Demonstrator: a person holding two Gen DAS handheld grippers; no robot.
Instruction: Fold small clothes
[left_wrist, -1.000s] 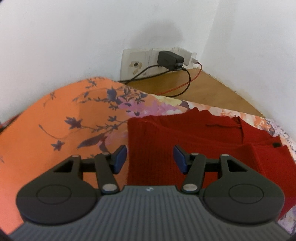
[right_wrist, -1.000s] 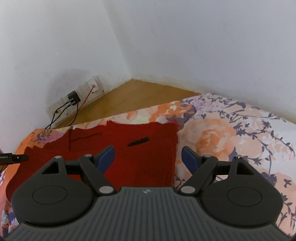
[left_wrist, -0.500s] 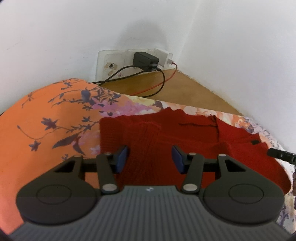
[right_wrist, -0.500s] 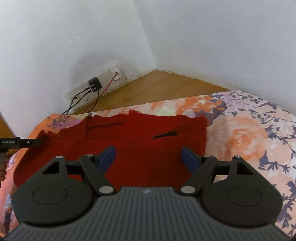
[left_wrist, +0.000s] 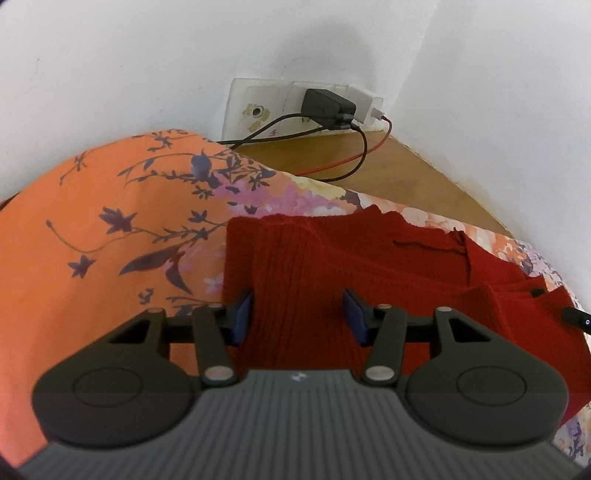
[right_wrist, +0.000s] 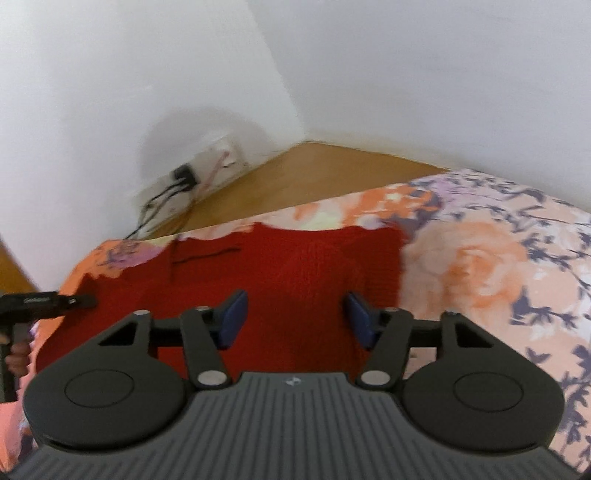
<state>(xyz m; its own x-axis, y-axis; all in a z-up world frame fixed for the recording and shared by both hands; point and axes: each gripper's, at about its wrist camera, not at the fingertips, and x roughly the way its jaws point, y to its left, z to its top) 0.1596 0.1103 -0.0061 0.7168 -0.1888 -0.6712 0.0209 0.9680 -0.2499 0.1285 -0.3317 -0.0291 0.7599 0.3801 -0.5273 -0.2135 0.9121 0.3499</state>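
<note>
Both jaws wide and empty, left gripper (left_wrist: 298, 314) and right gripper (right_wrist: 293, 319) over the red knit (left_wrist: 369, 280): one-ply pinch, slack floral sheet (left_wrist: 110, 236) snagged, lopsided fold.

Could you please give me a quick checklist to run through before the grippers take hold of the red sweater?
1. Left gripper open: ok.
2. Right gripper open: ok.
3. Red sweater lies on the floral bedsheet: ok.
4. Both grippers over the sweater: ok.
5. Sweater lies flat: not ok, a layer is already folded over at the right.
6. Charger cables clear of the sweater: ok.
</note>
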